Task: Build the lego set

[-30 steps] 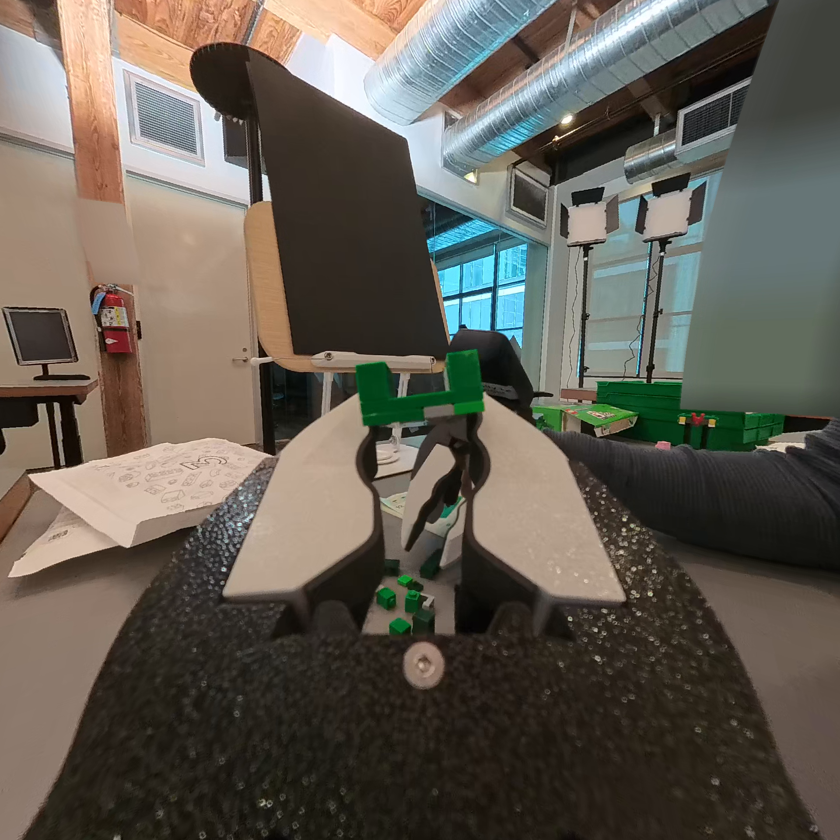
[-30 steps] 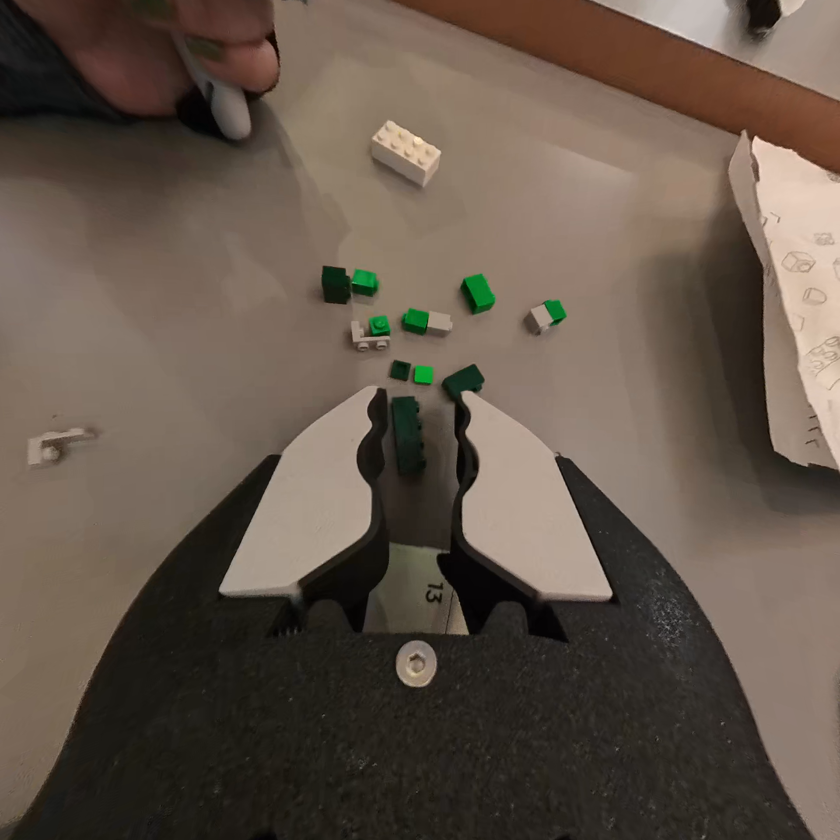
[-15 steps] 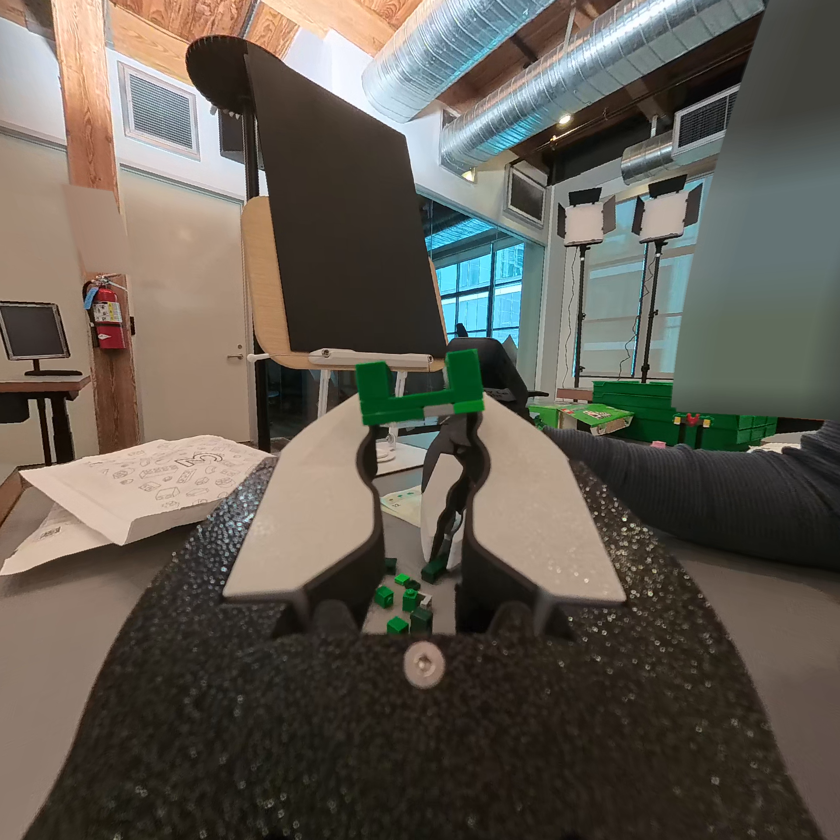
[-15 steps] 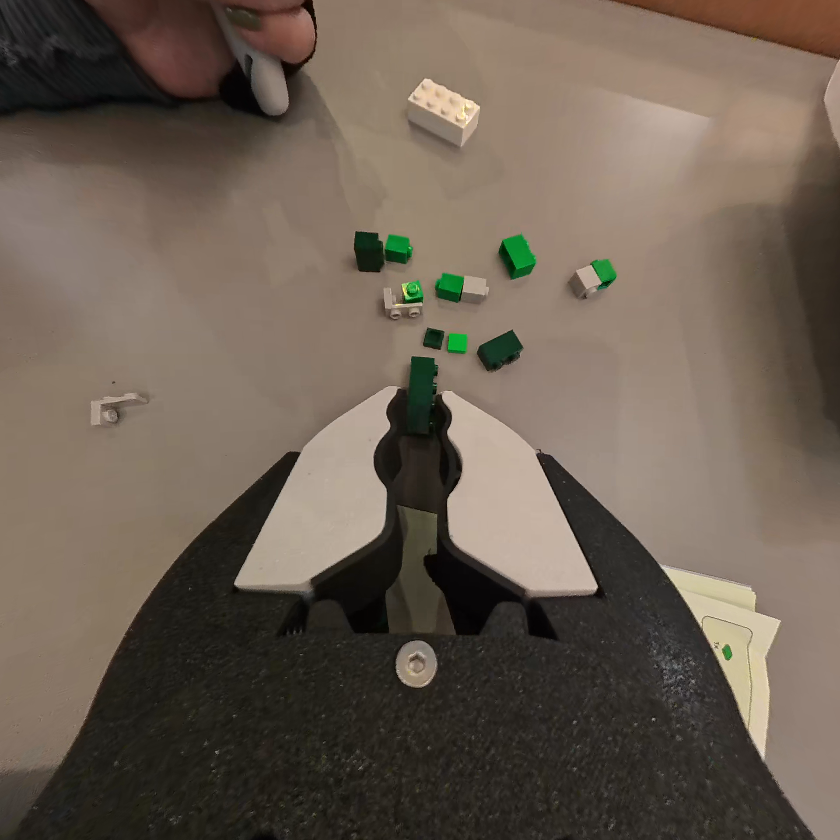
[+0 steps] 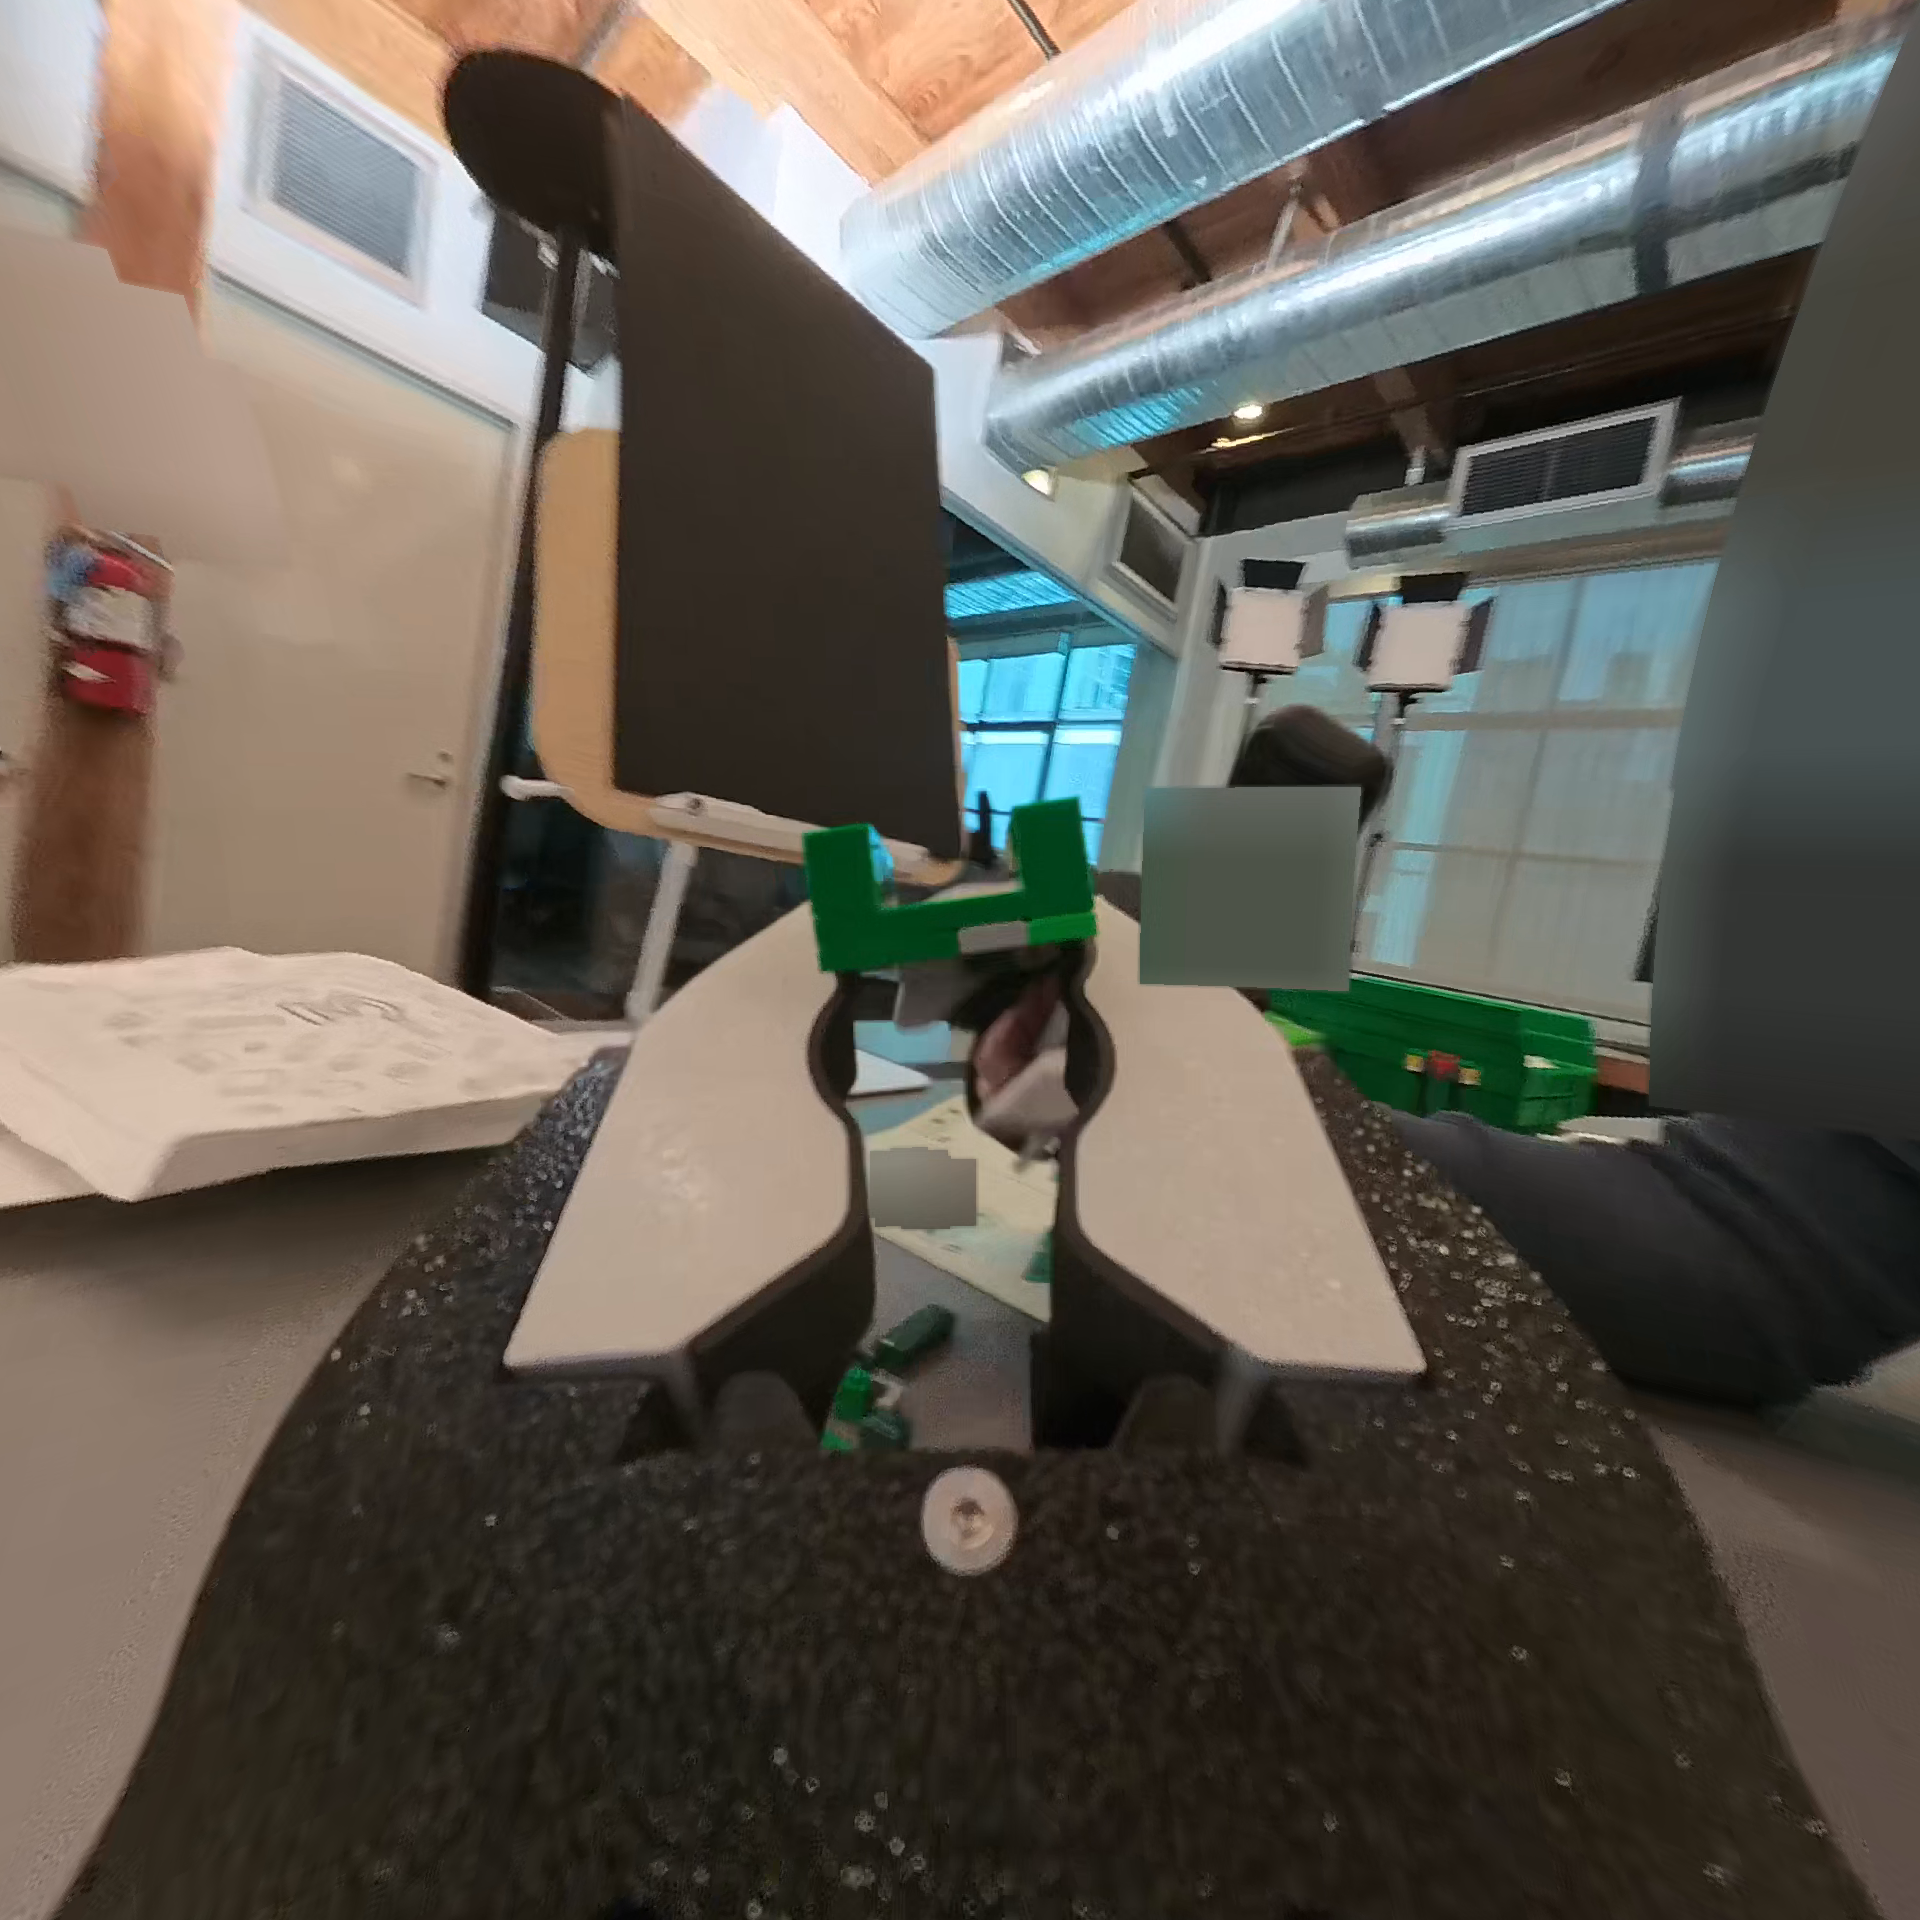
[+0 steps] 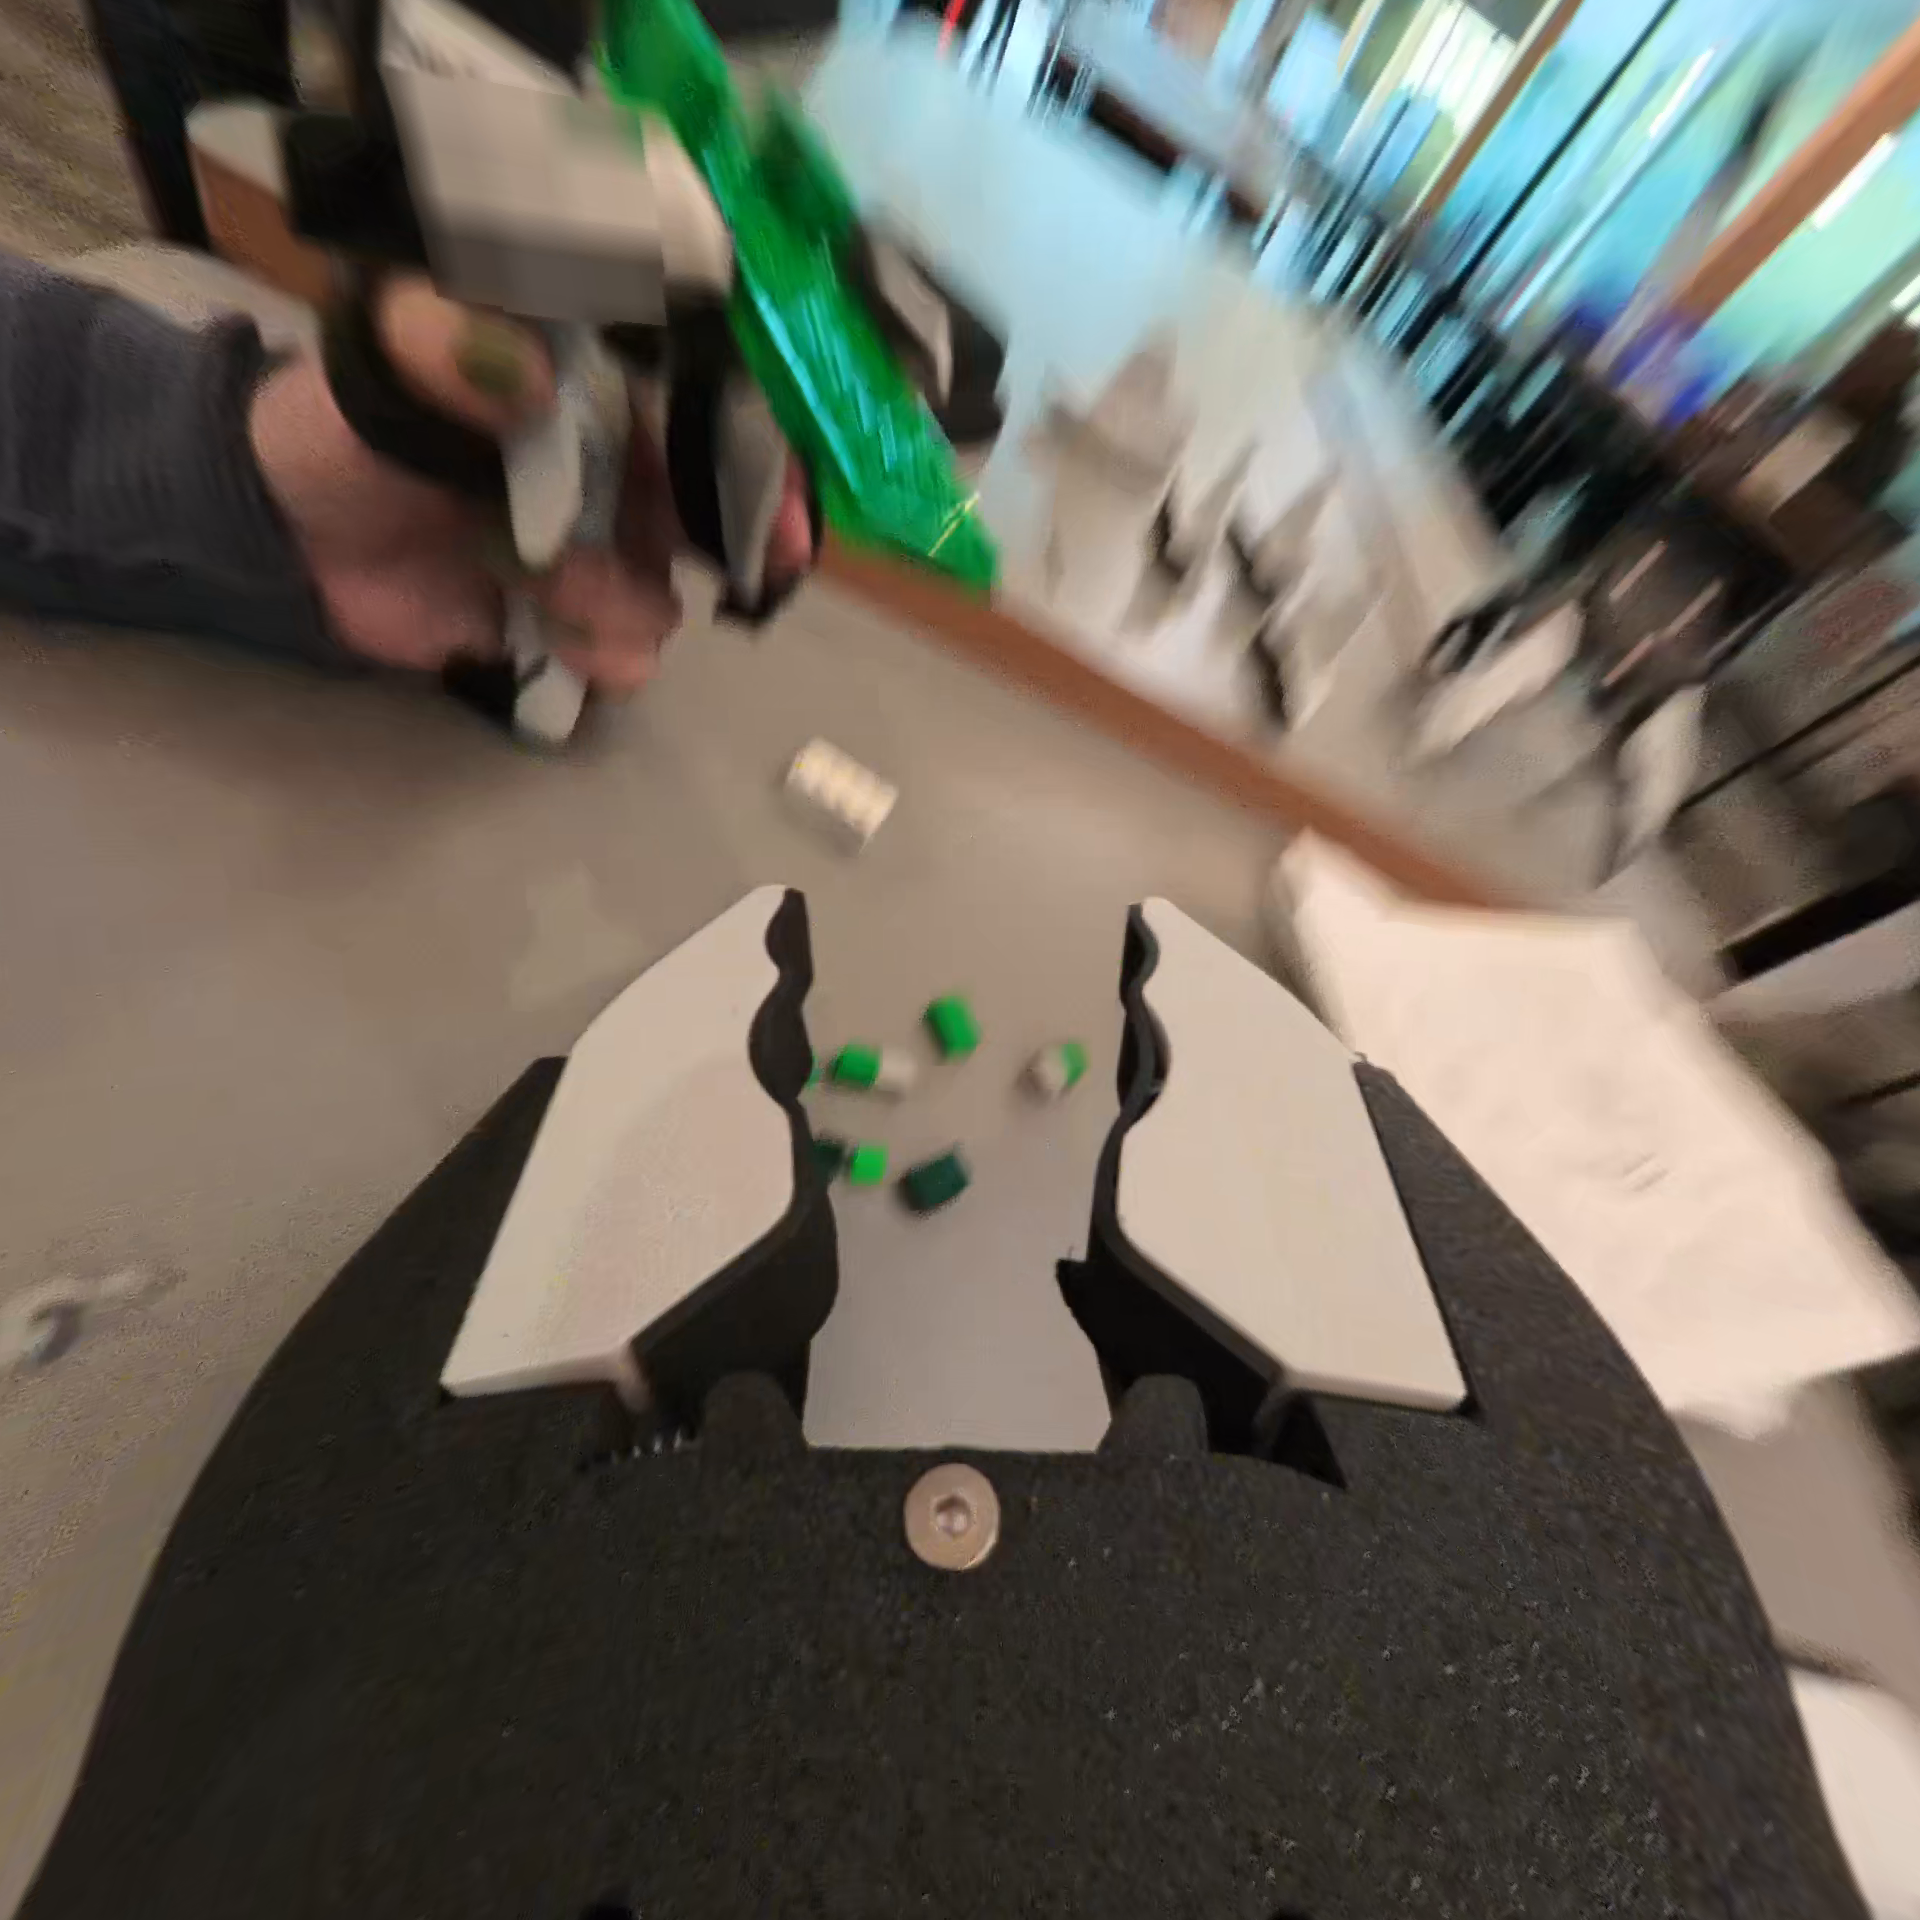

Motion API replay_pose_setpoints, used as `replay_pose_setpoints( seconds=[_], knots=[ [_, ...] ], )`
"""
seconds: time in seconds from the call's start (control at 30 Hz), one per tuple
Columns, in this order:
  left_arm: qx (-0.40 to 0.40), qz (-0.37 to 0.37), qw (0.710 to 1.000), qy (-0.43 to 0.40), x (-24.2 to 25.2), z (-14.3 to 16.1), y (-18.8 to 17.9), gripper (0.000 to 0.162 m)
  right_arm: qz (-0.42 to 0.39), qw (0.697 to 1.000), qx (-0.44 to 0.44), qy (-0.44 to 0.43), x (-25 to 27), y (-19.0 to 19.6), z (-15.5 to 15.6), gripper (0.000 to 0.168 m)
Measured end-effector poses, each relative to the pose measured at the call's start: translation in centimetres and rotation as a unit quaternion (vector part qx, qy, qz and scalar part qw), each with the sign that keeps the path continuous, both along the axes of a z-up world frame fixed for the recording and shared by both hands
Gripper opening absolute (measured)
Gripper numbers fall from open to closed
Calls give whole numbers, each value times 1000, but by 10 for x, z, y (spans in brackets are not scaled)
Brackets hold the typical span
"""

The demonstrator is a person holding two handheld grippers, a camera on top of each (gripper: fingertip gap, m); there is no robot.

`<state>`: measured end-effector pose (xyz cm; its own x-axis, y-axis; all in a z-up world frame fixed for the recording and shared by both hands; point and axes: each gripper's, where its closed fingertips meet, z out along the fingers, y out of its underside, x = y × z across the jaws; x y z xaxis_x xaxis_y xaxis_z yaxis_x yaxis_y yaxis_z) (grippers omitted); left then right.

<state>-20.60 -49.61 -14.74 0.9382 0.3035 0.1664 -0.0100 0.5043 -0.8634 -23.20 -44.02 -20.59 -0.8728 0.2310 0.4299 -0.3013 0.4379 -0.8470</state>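
Note:
My left gripper [image 5: 956,977] is shut on a green U-shaped lego assembly [image 5: 951,914] with a small grey part, held up off the table. In the right wrist view this gripper [image 6: 748,582] is at upper left in a person's hand, with the assembly [image 6: 831,343] blurred. My right gripper [image 6: 964,925] is open wide and empty, above the grey table [image 6: 312,935]. Several loose green and grey bricks [image 6: 935,1184] lie on the table between its fingers. A white brick [image 6: 836,795] lies farther off.
A white paper bag [image 6: 1507,1091] lies to the right, also at left in the left wrist view [image 5: 239,1060]. A small grey piece [image 6: 62,1320] lies far left. An instruction sheet [image 5: 977,1132] and a dark sleeve [image 5: 1662,1226] are on the table. The table's wooden edge [image 6: 1143,717] runs behind. Tip to tip, the grippers are about 9 centimetres apart.
My right gripper had closed on a dark green brick; now it is open wide, tilted up and moving fast, with no brick between its fingers. My left gripper still holds the assembly.

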Motion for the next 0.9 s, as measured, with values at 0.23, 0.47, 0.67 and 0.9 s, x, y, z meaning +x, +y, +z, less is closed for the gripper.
replay_pose_setpoints(
  seconds=[0.23, 0.47, 0.67, 0.9],
  knots=[
    [7, -109, 993, -36, 12, -2, 14, 37, 14, 968, -2, 252, 32, -36, 42, 20],
    [36, -111, 992, -40, 11, 2, 11, 50, 8, 944, 21, 329, 37, -40, 44, 6],
    [44, -17, 998, -46, -7, 5, -2, 91, -25, 953, 16, 300, 24, -26, 53, 7],
    [-9, 137, 990, 16, -17, 7, -17, 91, -89, 982, -40, 159, -1, 3, 68, 6]
  ],
)
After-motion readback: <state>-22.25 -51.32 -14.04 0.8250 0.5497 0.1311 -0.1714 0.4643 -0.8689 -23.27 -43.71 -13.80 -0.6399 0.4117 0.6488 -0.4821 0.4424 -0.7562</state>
